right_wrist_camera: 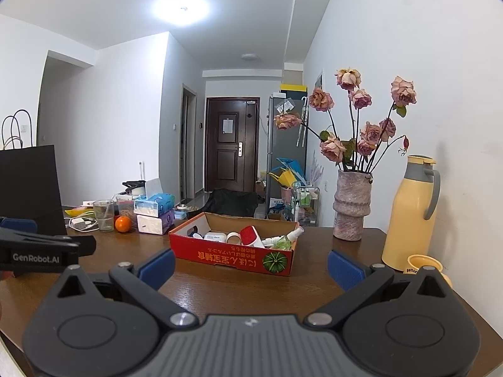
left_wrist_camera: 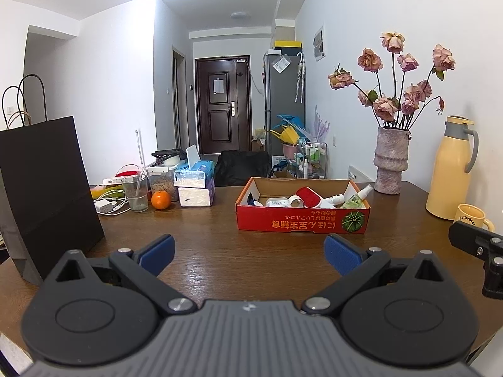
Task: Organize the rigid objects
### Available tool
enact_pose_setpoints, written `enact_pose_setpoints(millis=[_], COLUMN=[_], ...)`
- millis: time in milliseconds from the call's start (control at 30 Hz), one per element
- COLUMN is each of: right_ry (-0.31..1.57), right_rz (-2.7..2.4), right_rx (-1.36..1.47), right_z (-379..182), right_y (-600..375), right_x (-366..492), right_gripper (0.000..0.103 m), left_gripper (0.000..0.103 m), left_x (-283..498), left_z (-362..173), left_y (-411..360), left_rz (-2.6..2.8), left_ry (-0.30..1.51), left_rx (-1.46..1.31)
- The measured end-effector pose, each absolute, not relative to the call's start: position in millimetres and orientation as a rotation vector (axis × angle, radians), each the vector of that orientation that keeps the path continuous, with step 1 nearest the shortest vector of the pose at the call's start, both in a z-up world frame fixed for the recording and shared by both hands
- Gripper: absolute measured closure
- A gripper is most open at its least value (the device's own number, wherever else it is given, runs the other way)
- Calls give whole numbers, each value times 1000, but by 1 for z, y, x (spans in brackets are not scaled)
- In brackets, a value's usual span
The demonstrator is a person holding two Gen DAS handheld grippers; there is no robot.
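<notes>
Nearest, the left gripper point(left_wrist_camera: 248, 251) and the right gripper point(right_wrist_camera: 250, 265) both hover above the table point(left_wrist_camera: 204, 251) with fingers spread wide and nothing between them; further on stands the red box point(left_wrist_camera: 301, 220), already holding a spray bottle point(left_wrist_camera: 356, 199), a tape roll point(left_wrist_camera: 295, 201) and a red brush point(left_wrist_camera: 306, 196); these look light, stiff and rather smooth, so I would grip each across its middle; behind the box the vase point(left_wrist_camera: 389, 160) seems fragile.
</notes>
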State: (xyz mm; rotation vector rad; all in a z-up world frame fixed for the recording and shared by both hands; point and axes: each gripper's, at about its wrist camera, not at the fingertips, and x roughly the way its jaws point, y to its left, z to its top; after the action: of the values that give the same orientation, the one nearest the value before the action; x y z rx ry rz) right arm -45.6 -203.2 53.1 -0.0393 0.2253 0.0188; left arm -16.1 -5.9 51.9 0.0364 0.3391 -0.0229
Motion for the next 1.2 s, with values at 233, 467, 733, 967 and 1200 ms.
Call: enact_pose_setpoints(millis=[233,467,733,967,1200], right_ry=[221,218,220,222,227], right_rz=[23,25,24,23,24], right_rx=[-44,-45,-45,-44,-43], right_z=[54,55,55,56,54], right_y=[-201,-200,-200,-199,-200], right_x=[-48,-49,-50,-50,-49], right_gripper=[0,0,0,0,0], left_gripper=[0,0,0,0,0], left_x=[-18,-18,-19,-18,-16], left_z=[53,53,54,54,52], left_y=[-5,-5,-3,-2,-3], left_rz=[-19,-18,-19,-19,-17], left_ry=[338,338,339,341,348], left_rx=[33,33,33,34,35])
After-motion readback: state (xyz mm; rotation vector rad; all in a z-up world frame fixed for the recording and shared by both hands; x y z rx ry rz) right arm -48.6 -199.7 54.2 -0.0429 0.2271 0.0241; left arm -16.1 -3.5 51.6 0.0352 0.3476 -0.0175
